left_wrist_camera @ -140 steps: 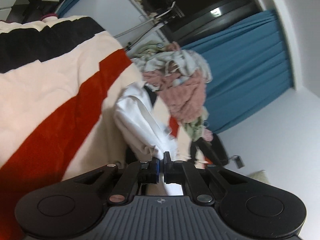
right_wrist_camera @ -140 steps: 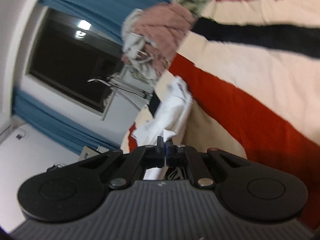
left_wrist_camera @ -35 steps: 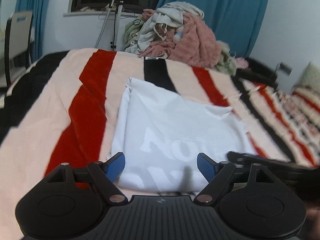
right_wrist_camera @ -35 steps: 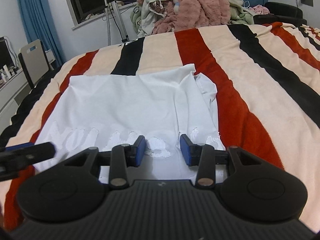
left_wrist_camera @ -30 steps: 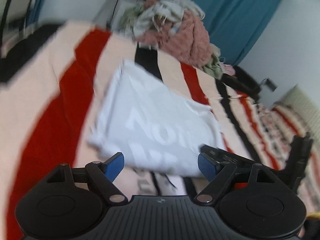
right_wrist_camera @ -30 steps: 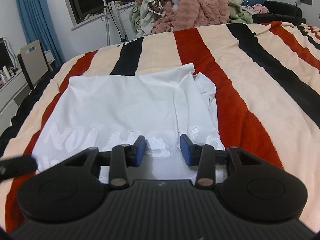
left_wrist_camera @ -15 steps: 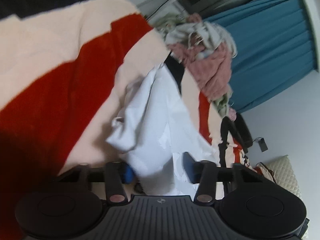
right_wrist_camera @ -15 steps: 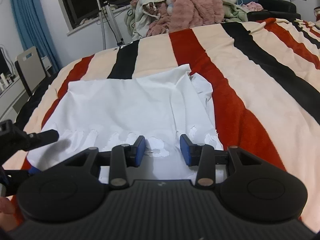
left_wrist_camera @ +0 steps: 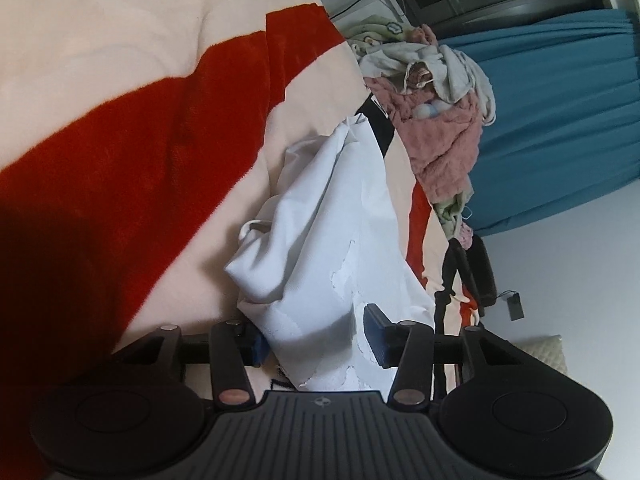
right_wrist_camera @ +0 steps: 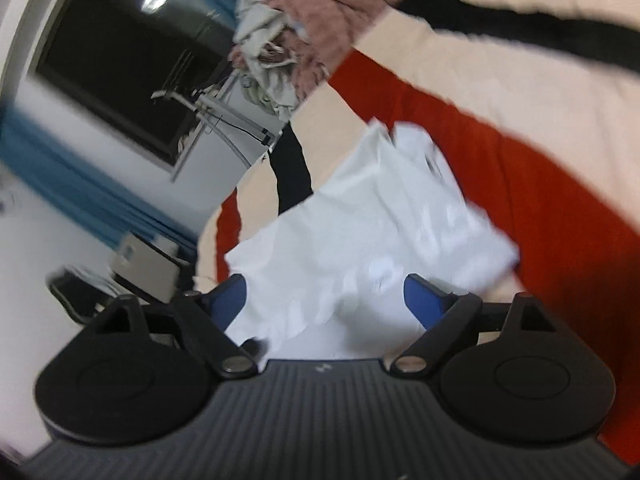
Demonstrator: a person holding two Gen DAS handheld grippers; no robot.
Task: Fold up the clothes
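On the striped bed cover point(left_wrist_camera: 120, 128), toward its middle: white T-shirt point(left_wrist_camera: 328, 216), lying bunched and partly folded. Left tool point(left_wrist_camera: 316, 340): jaws part-way apart after a recent slight widening, shirt's near edge between the blue pads point(left_wrist_camera: 374, 330), firm pinch not discernible. Right tool point(right_wrist_camera: 326, 300): jaws spread wide, just opened, shirt hem between them untouched by the pads point(right_wrist_camera: 422, 300). At the bed's far edge: heap of clothes point(left_wrist_camera: 436, 92), before teal curtains point(left_wrist_camera: 560, 120).

We see both wrist views rolled sideways, low and close over the bed point(left_wrist_camera: 120, 140), sharing the white shirt point(left_wrist_camera: 332, 240) point(right_wrist_camera: 360, 232).
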